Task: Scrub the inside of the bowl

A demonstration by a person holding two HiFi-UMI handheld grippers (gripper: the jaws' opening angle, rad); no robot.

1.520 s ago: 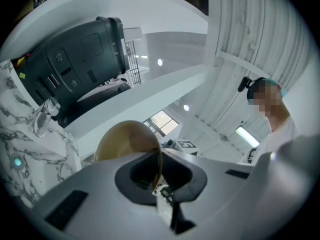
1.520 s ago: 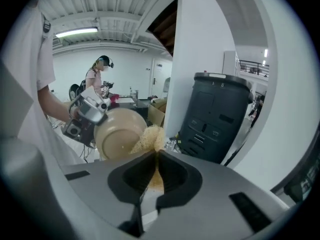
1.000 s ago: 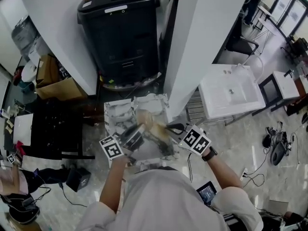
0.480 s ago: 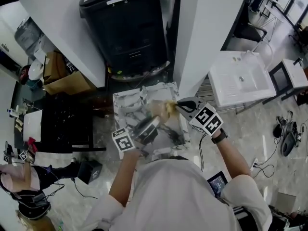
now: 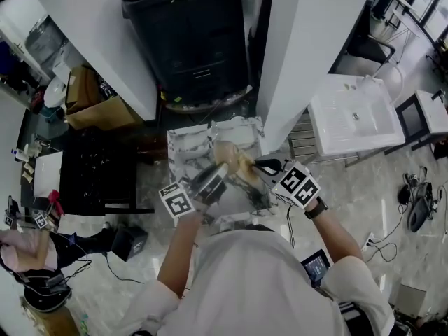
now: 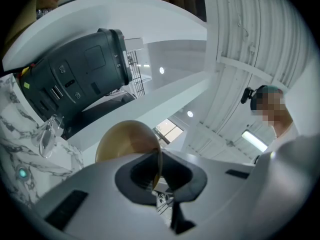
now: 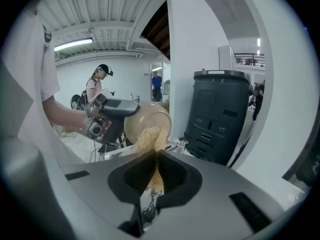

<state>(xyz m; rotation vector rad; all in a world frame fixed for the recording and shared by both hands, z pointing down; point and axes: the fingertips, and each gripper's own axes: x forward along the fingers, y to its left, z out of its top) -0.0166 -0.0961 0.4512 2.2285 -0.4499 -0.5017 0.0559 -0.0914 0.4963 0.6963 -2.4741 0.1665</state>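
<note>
A tan bowl (image 5: pixel 225 157) hangs tilted above the marble-patterned table (image 5: pixel 187 150). My left gripper (image 5: pixel 214 175) is shut on its rim, and the thin rim edge (image 6: pixel 158 165) shows between the jaws in the left gripper view. My right gripper (image 5: pixel 255 165) is shut on a tan fibrous scrubber (image 7: pixel 149 138), whose free end lies against the bowl (image 7: pixel 149 120). In the right gripper view the left gripper (image 7: pixel 111 113) holds the bowl from the left. In the head view the scrubber (image 5: pixel 242 165) sits at the bowl's right side.
A big black bin (image 5: pixel 189 40) stands behind the table, with a white pillar (image 5: pixel 308 47) to its right. A white sink unit (image 5: pixel 350 121) is at the right, a cardboard box (image 5: pixel 89 110) and dark shelf (image 5: pixel 98 177) at the left. People stand far off (image 7: pixel 96 86).
The right gripper with the scrubber has shifted a little down and left against the bowl. The left gripper keeps its hold on the rim, moved only slightly.
</note>
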